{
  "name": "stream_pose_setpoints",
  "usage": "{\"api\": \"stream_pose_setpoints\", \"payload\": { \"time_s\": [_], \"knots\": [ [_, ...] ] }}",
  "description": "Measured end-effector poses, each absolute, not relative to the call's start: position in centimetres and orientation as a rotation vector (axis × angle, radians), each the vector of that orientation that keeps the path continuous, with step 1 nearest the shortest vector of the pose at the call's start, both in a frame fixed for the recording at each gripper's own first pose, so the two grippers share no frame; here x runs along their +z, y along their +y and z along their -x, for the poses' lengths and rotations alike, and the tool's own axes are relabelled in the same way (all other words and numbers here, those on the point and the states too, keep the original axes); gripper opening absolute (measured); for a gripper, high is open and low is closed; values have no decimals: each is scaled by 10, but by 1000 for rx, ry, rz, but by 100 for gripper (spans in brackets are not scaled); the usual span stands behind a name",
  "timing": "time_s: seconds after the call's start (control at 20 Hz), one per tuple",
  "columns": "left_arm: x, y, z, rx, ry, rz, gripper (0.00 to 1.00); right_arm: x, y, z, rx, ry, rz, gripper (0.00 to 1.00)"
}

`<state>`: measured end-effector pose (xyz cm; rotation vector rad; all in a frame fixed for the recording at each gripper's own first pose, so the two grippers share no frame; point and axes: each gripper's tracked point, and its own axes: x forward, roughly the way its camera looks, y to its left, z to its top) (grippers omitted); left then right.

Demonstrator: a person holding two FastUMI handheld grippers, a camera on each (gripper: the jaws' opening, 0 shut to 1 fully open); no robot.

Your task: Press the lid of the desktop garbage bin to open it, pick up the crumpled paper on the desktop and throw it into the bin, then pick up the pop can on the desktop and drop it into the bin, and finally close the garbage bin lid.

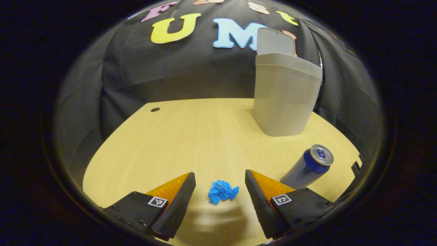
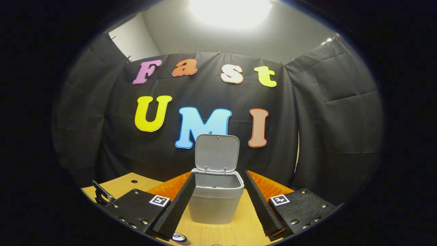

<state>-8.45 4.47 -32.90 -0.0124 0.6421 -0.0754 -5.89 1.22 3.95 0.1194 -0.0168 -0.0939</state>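
Note:
The blue crumpled paper [image 1: 222, 192] lies on the wooden desktop [image 1: 191, 136] between the fingers of my left gripper [image 1: 219, 173], which is open and touches nothing. A blue pop can [image 1: 309, 167] stands just right of that gripper. The grey bin [image 1: 285, 99] stands at the back right with its lid [image 1: 275, 41] raised. In the right gripper view the bin [image 2: 215, 205] is straight ahead, its lid [image 2: 216, 153] upright and its mouth showing. My right gripper [image 2: 219, 173] is open, held higher up and short of the bin, its fingers framing it. The can's top [image 2: 179, 236] peeks in at the bottom edge.
The black cloth wall runs close behind the bin and around the desktop's far edge. A small round hole [image 1: 155, 109] marks the desktop's back left corner. A black metal part [image 2: 100, 194] sticks up at the left of the right gripper view. Bare wood [image 1: 153, 153] spreads left of the paper.

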Motion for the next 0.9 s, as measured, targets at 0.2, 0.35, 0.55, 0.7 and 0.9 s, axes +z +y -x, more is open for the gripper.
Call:
{"api": "stream_pose_setpoints", "payload": {
  "time_s": [0.2,0.35,0.55,0.7,0.9],
  "knots": [
    [-356,48,85,-54,697,30,97,34,13,51,-72,-10,-108,92],
    [-373,51,86,-40,728,44,98,28,19,45,-31,16,-91,92],
    [-379,51,86,-42,739,15,97,29,21,43,-29,6,-96,92],
    [-381,50,89,-41,736,-35,96,26,21,43,-36,16,-90,92],
    [-381,52,87,-52,732,-55,76,24,19,47,-61,13,-80,92]
  ]
}}
